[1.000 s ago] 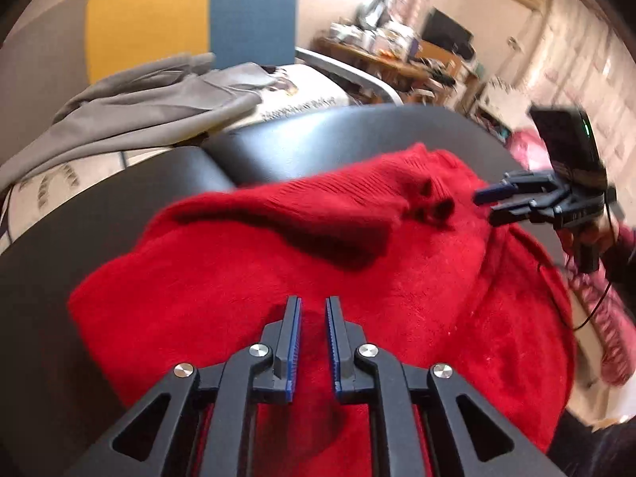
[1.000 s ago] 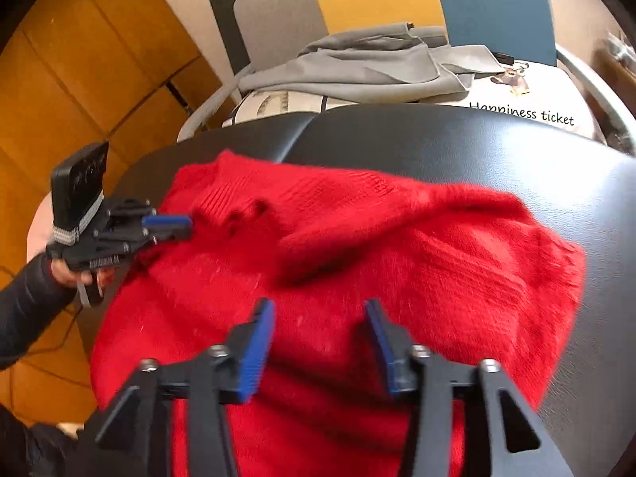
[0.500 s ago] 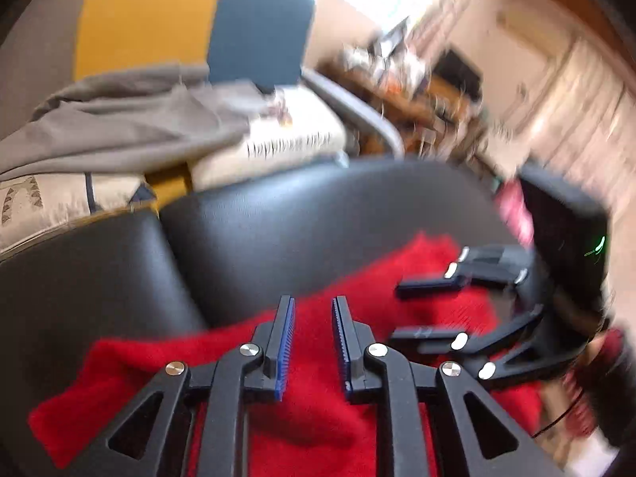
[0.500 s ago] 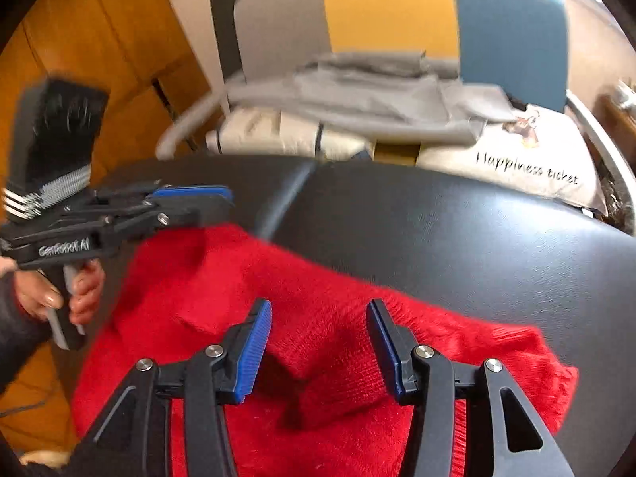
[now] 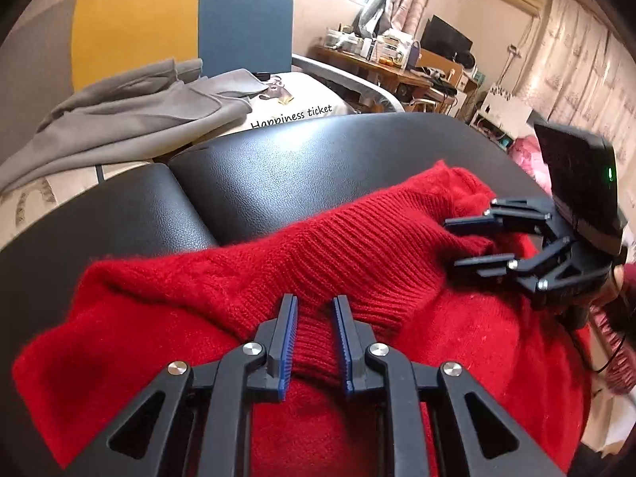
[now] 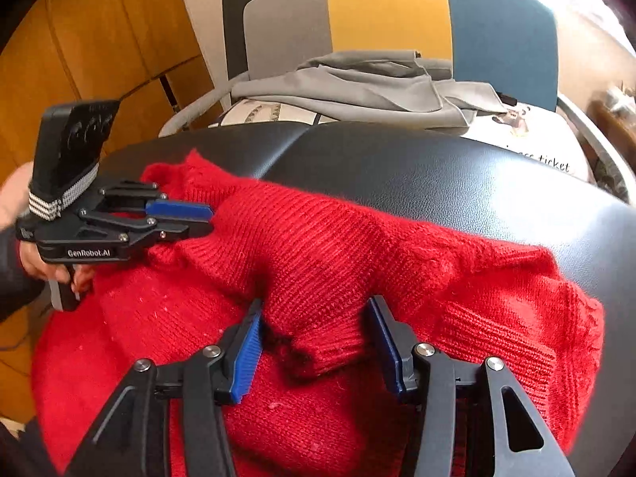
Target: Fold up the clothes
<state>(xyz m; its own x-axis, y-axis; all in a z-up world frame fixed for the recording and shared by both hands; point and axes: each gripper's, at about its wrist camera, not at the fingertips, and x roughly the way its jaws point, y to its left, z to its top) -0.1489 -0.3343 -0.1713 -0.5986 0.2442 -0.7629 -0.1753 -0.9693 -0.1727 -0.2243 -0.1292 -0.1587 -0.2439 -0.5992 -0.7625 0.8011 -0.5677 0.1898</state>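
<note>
A red knit sweater [image 5: 159,318] [image 6: 357,246] lies spread on a black leather surface [image 5: 318,167] [image 6: 437,167]. A ribbed sleeve is folded across its body. My left gripper [image 5: 315,304] [image 6: 208,222] sits low on one end of that ribbed fold, its jaws a narrow gap apart with red knit between them and no clear pinch. My right gripper [image 6: 315,301] [image 5: 452,243] stands open at the other end. Its blue pads straddle the ribbed cuff, with a gap showing beside the left pad.
Behind the black surface, a grey garment [image 5: 131,111] [image 6: 357,83] lies on a printed cushion [image 5: 294,113] in front of a grey, yellow and blue chair back [image 5: 179,20]. A cluttered desk [image 5: 397,63] stands far right and wooden panels [image 6: 79,39] far left. A hand [image 6: 24,258] grips the left handle.
Both grippers have come forward and lower onto the sweater, so the ribbed fold now lies between each pair of jaws. The left jaws stand a little wider than before.
</note>
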